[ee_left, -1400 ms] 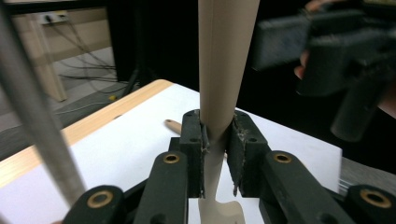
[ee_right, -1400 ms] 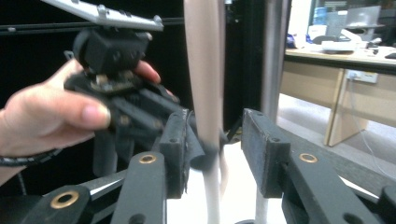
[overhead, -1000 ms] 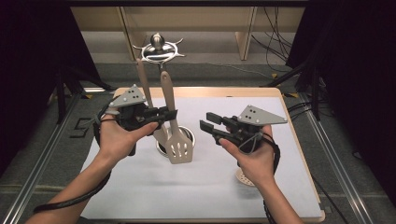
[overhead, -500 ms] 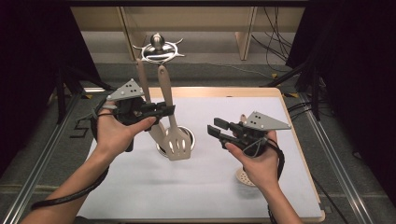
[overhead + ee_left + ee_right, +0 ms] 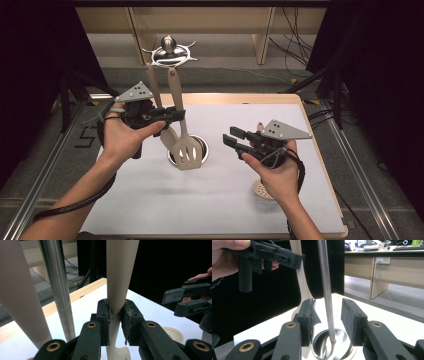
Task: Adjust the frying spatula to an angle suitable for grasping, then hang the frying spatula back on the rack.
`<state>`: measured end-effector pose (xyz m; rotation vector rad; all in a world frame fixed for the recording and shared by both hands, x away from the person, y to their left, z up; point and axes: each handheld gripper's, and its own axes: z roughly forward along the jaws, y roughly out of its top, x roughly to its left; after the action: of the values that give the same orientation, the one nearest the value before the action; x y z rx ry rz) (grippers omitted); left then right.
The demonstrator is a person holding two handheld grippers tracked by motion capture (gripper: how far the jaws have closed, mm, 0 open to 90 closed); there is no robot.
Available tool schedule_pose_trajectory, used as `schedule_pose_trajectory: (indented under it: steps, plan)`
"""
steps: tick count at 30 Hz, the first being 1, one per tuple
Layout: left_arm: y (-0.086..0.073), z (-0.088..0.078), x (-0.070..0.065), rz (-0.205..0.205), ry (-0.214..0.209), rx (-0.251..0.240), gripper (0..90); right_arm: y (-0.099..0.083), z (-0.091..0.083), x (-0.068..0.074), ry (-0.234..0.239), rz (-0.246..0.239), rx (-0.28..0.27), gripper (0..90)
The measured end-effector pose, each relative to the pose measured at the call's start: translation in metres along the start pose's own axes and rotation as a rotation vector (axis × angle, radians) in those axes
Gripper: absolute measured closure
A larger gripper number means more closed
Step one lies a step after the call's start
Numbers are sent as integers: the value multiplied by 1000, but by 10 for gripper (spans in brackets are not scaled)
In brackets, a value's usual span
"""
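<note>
Left tongs [image 5: 172, 116]: black jaws clamped on the handle of the slotted turner, above the cup; grey three-cornered plate on top.
Slotted turner [image 5: 186, 145]: beige, matte, plastic-looking; flat slotted blade hanging at the cup's mouth, long axis near upright, handle pointing up and away toward the worktop's far edge.
Second beige utensil [image 5: 167, 135]: just beside the turner on its left, rounded blade, handle leaning the same way; blade partly hidden behind the turner.
Metal rod [image 5: 326, 290]: thin, shiny, standing in the cup; lower end lost in reflections.
Cup [image 5: 200, 145]: round, polished metal, on the white-covered worktop [image 5: 150, 200]; mostly covered by the blades.
Right tongs [image 5: 235, 140]: jaws apart, nothing between the pads, pointing left toward the cup.
Perforated disc [image 5: 260, 189]: pale, round, mostly hidden under the right hand.
</note>
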<state>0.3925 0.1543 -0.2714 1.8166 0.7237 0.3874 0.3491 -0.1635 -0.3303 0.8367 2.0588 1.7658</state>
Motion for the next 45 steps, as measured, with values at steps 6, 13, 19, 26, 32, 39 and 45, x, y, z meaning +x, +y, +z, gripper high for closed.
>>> schedule_pose_trajectory:
  steps: [6,13,19,26,32,39,45]
  plan:
    - [0,4,7,38,-4,4,762,-1,-1,-1,-12,3,2,630]
    - [-1,7,7,21,11,-7,758,-4,-2,-4,-51,-7,17,615]
    - [-7,7,7,-18,29,-39,749,-9,-4,-8,-86,-23,56,603]
    - [-13,0,8,-22,21,-113,663,-17,-11,-17,-117,0,83,599]
    - [-19,-24,3,11,53,-175,634,-19,-19,-23,-139,20,105,593]
    - [-21,-42,16,32,111,-208,731,-24,-26,-38,-175,32,97,593]
    - [-20,-51,20,28,128,-235,754,-26,-28,-44,-176,50,96,593]
